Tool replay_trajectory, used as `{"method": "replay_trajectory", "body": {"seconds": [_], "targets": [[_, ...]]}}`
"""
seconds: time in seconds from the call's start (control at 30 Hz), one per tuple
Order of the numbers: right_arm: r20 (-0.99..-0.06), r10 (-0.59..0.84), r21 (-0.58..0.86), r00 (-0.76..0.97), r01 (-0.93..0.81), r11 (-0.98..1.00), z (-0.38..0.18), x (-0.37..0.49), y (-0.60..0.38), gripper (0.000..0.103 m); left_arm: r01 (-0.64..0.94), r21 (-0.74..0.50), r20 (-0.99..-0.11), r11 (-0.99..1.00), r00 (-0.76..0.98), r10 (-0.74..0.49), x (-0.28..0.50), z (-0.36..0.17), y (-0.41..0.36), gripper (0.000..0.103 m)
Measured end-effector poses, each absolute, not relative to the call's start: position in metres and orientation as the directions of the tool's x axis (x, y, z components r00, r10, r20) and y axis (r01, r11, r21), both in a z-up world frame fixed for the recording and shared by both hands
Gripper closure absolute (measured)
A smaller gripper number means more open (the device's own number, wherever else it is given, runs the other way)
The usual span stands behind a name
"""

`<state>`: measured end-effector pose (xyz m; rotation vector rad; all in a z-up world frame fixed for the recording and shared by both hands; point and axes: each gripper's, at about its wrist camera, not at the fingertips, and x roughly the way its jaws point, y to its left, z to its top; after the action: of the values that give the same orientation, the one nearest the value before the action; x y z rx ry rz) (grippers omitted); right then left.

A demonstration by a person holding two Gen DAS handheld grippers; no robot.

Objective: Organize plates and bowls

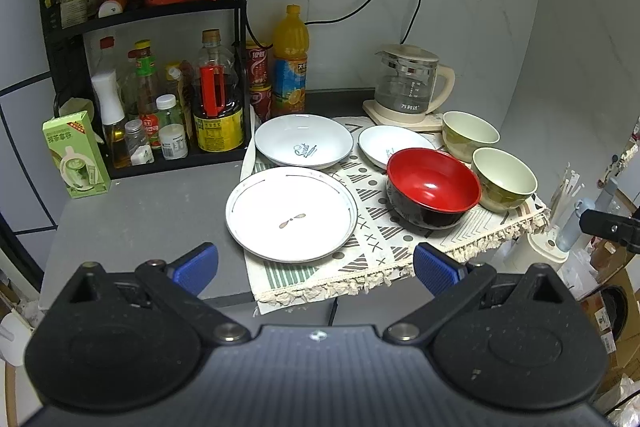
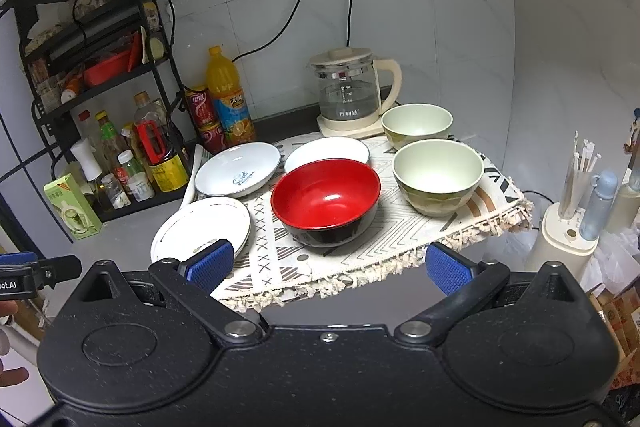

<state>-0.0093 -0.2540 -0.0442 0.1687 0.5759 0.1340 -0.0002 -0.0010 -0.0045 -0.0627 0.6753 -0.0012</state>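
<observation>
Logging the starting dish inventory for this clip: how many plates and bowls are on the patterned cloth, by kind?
Flat white plate: 1
Deep white plates, one printed "Sweet", one behind the red bowl: 2
Red-and-black bowl: 1
Pale green bowls: 2
Total: 6

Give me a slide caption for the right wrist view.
Open right gripper faces red bowl, two green bowls and white plates on a patterned cloth.

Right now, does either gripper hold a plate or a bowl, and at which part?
Nothing is held. The left gripper and the right gripper are both open, short of the cloth's near edge, apart from the dishes.
</observation>
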Motion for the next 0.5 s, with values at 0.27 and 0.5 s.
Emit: {"method": "replay_trajectory", "body": {"seconds": [0.27,0.5], "targets": [[-0.524,0.171,0.193,0.834,-0.079,0.978,-0.04,-0.007,-0.258,0.0,-0.017,-0.059,-0.618,0.998,0.786,-0.023,0.005,-0.002,-0.006,0.0],[-0.511,0.172,0.195,0.842,-0.081,0.977,-0.039,-0.003,-0.264,0.0,-0.003,-0.05,-0.606,0.999,0.795,-0.028,0.008,0.001,-0.012,0.0]]}}
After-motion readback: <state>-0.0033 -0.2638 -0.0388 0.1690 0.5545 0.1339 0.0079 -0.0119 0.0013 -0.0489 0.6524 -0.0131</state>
